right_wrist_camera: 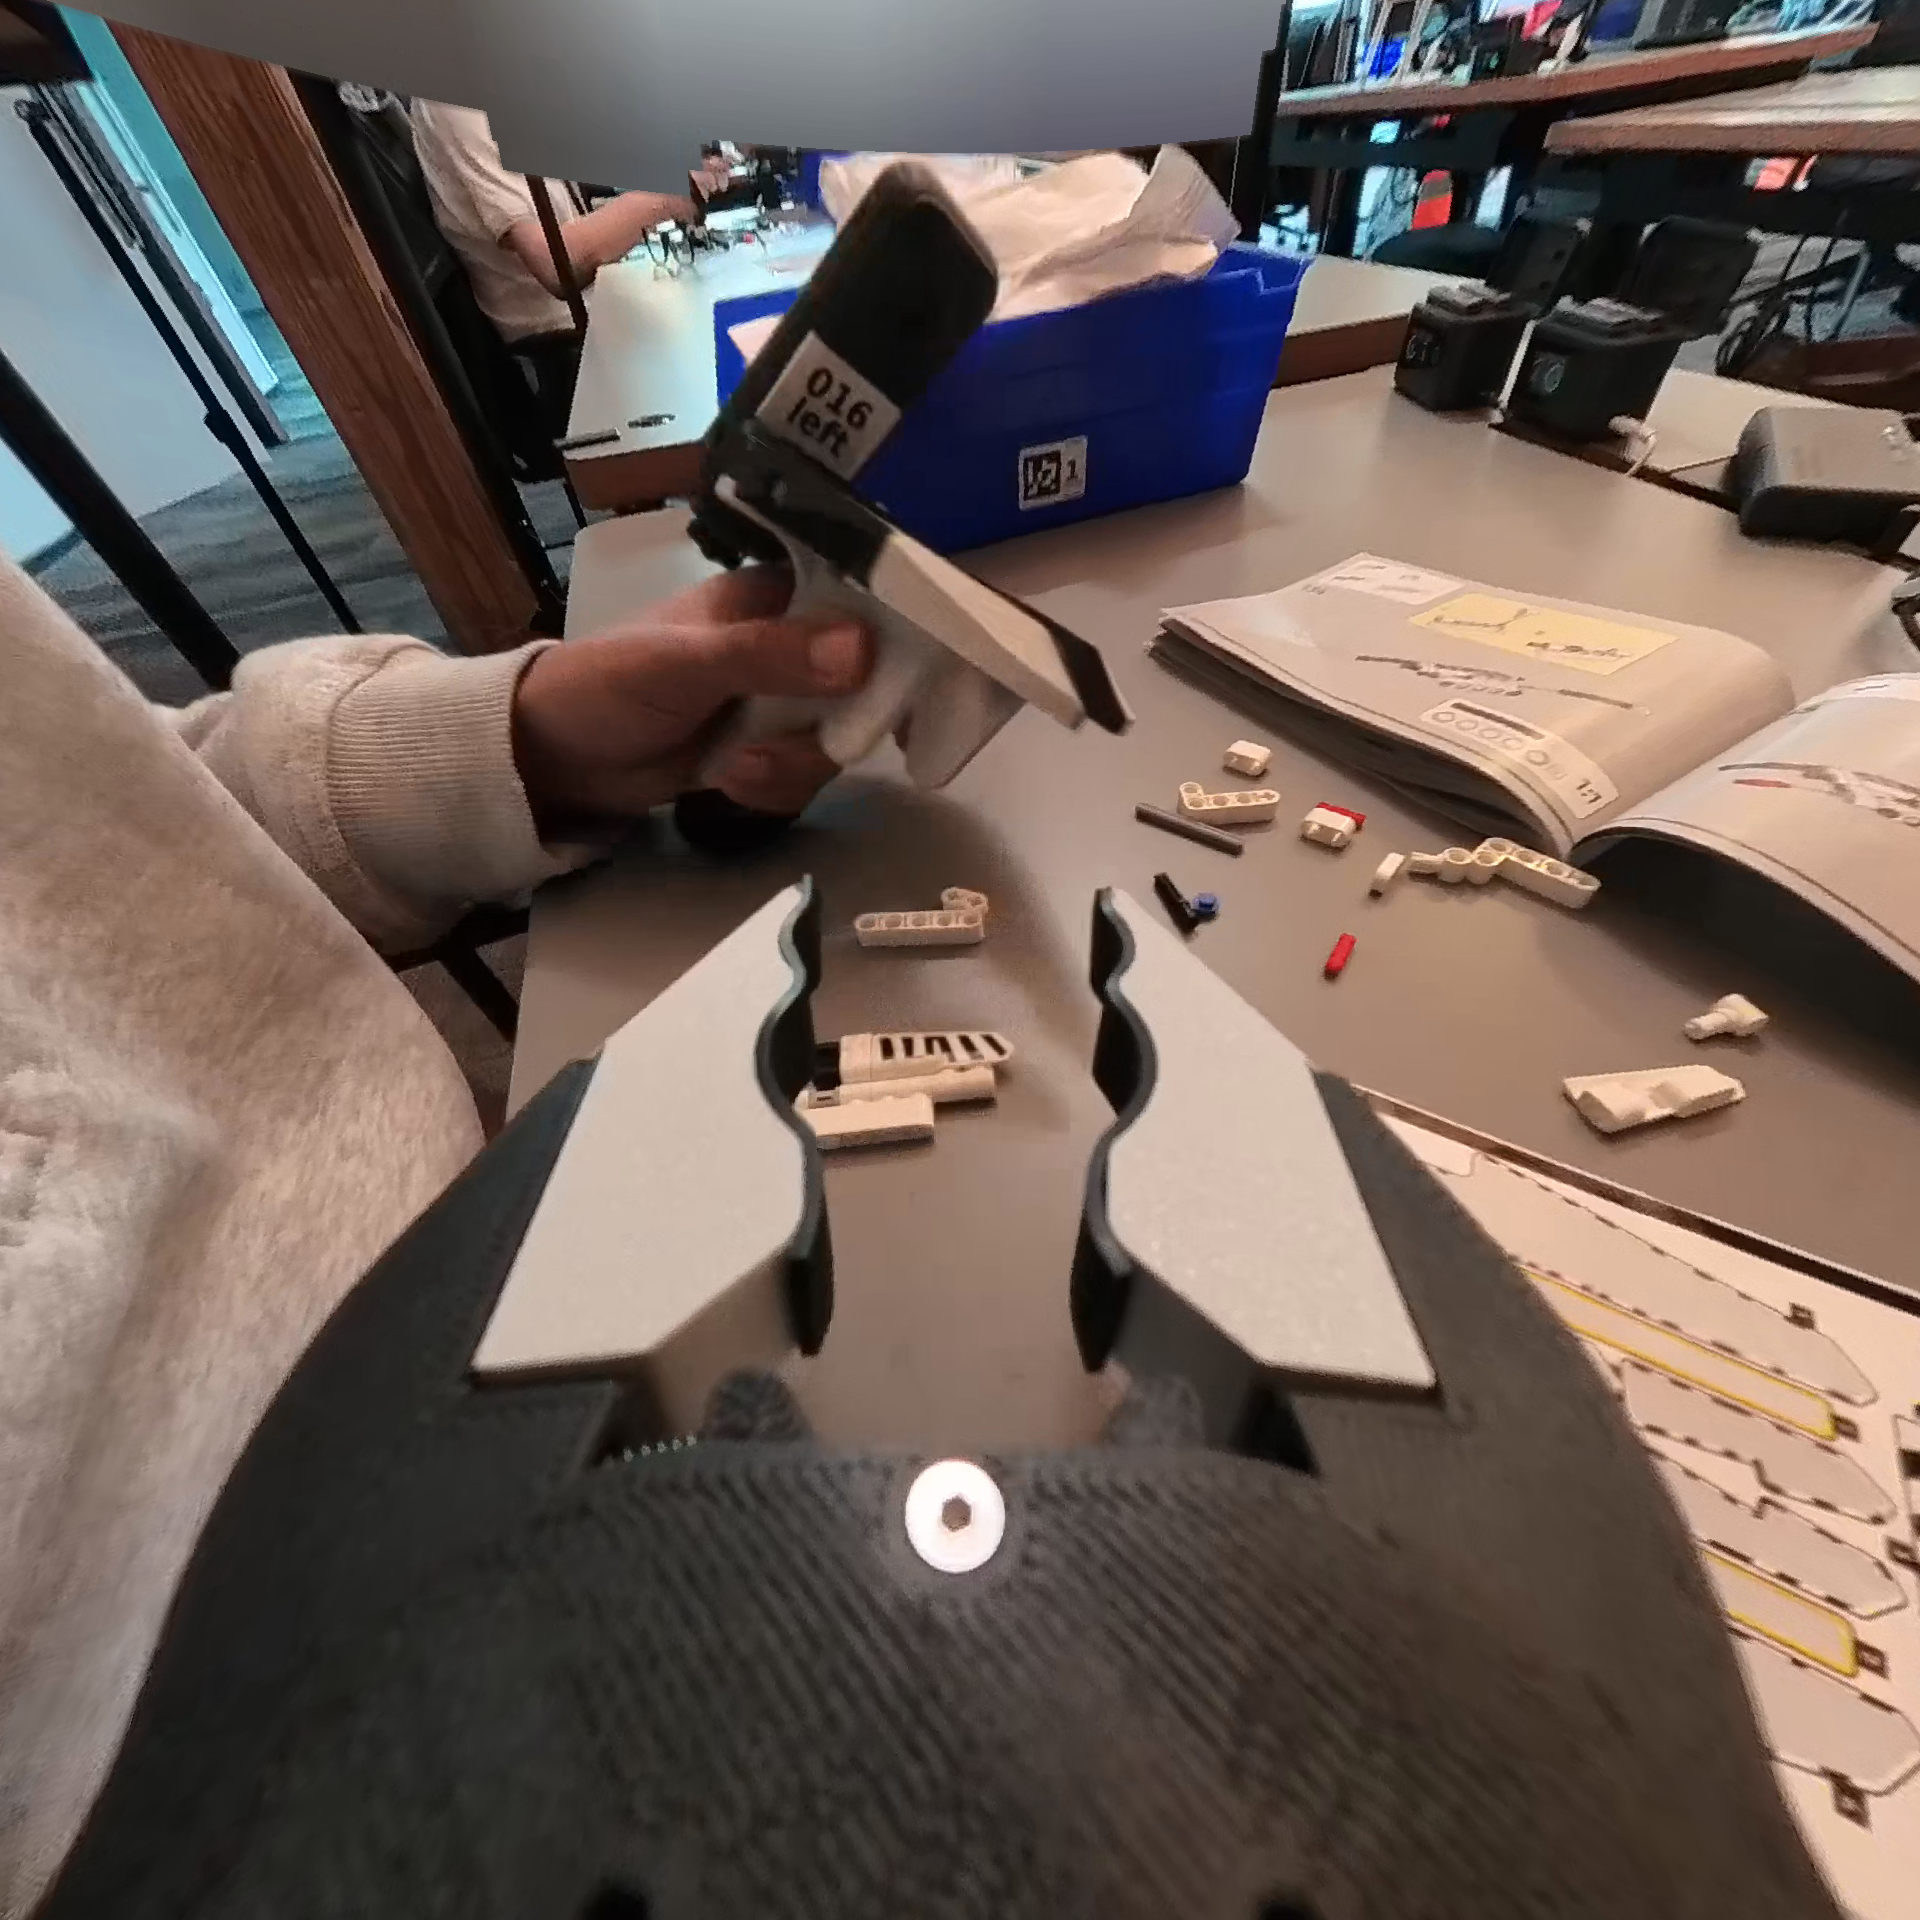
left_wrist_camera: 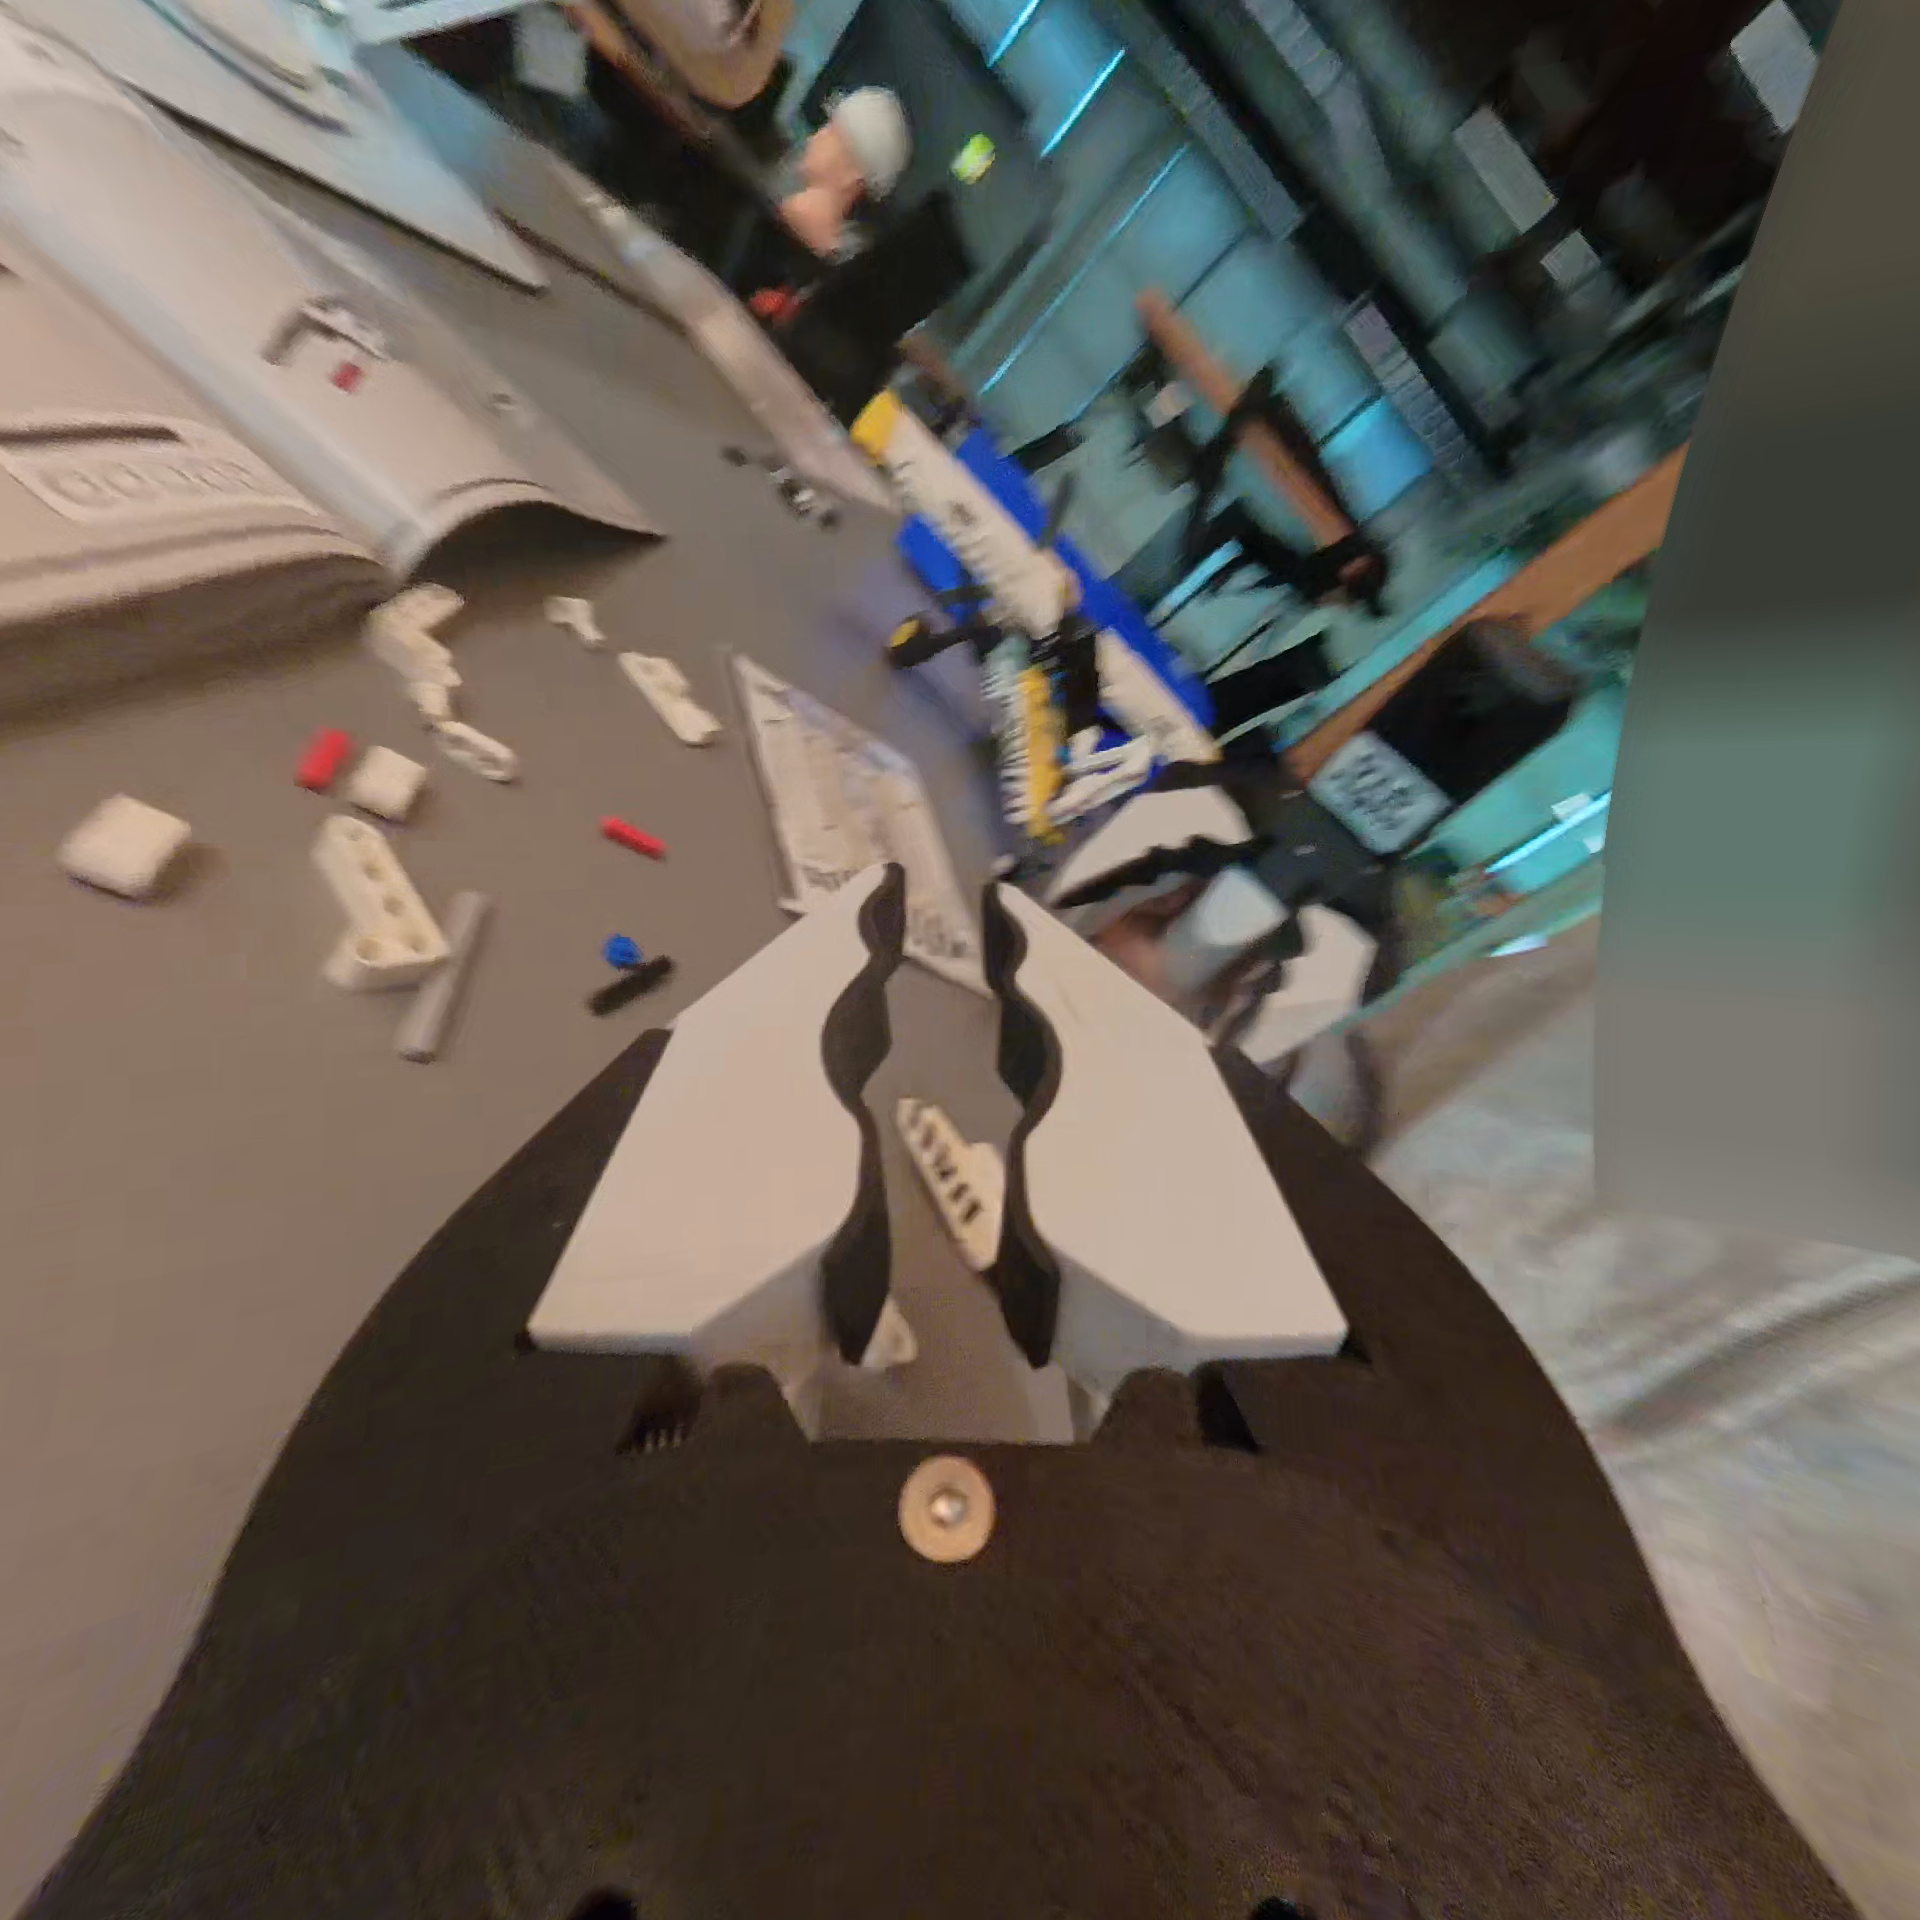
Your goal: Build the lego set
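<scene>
The small white lego assembly (right_wrist_camera: pixel 902 1086), with a black-striped piece on top, lay flat on the grey table (right_wrist_camera: pixel 1351 499), framed between the two fingers of the right gripper (right_wrist_camera: pixel 954 909). That gripper's jaws stood wide apart, with nothing held between them. In the left wrist view the same assembly (left_wrist_camera: pixel 951 1179) showed through the narrow gap of the left gripper (left_wrist_camera: pixel 938 883), below it on the table. The left gripper's jaws were slightly apart and empty.

In the right wrist view the left gripper (right_wrist_camera: pixel 1091 686) appeared farther off, tilted above the table and held by a hand (right_wrist_camera: pixel 665 696) in a cream sleeve (right_wrist_camera: pixel 208 831).

Just beyond the assembly lay a white bent beam (right_wrist_camera: pixel 923 920). Further right were scattered loose pieces: a black pin with a blue tip (right_wrist_camera: pixel 1184 902), a small red pin (right_wrist_camera: pixel 1339 954), a black rod (right_wrist_camera: pixel 1188 828), a short white beam (right_wrist_camera: pixel 1228 802), a red and white piece (right_wrist_camera: pixel 1331 824), a long white angled beam (right_wrist_camera: pixel 1507 868), and a flat white piece (right_wrist_camera: pixel 1652 1096).

An open instruction book (right_wrist_camera: pixel 1507 686) rested behind those pieces, towards the right. A sticker sheet (right_wrist_camera: pixel 1714 1403) lay at the near right edge of the table. At the far side stood a blue bin (right_wrist_camera: pixel 1091 405) with white bags (right_wrist_camera: pixel 1081 229) in it.
</scene>
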Demonstrator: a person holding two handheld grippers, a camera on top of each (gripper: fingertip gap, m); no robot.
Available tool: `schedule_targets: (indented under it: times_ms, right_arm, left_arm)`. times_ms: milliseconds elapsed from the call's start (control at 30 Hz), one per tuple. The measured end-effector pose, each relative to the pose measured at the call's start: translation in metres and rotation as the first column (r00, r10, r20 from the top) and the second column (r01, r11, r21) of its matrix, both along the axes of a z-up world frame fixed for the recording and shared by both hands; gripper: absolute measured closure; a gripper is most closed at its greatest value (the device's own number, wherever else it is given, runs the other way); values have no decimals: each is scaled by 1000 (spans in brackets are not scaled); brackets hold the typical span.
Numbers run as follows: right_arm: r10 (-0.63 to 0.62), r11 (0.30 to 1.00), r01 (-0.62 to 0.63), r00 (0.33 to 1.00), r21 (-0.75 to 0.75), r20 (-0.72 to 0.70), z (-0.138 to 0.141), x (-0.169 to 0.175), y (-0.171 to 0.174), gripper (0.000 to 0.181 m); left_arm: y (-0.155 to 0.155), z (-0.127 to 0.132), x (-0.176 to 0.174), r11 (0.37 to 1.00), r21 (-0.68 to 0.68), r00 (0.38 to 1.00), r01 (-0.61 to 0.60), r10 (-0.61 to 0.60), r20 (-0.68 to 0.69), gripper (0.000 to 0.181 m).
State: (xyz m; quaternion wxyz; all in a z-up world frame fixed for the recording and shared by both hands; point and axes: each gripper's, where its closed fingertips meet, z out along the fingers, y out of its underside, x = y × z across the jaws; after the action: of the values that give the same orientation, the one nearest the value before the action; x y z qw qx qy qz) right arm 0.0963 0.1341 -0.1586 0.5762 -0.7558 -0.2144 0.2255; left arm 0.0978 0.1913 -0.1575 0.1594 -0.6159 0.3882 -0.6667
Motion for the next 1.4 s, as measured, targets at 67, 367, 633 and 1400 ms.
schedule_targets:
  times_ms: [67, 367, 633, 1400]
  right_arm:
    - [-12, 1000, 12, 1000, 13, -8, 2, 3, -2, 131]
    - [-50, 997, 50, 999, 54, 14, 5, 10, -8, 132]
    - [-70, 996, 68, 997, 54, 21, 5, 13, -14, 135]
    - [74, 975, 32, 887, -221, 455, -71, -27, -41, 159]
  left_arm:
    - [5, -9, 10, 991, 131, 994, 7, 7, -108, 177]
    - [20, -49, 57, 879, 351, 900, 324, -173, -399, 171]
    - [-13, -31, 24, 850, 363, 902, 382, -259, -345, 167]
    - [-59, -66, -23, 720, 550, 858, 423, -123, -498, 147]
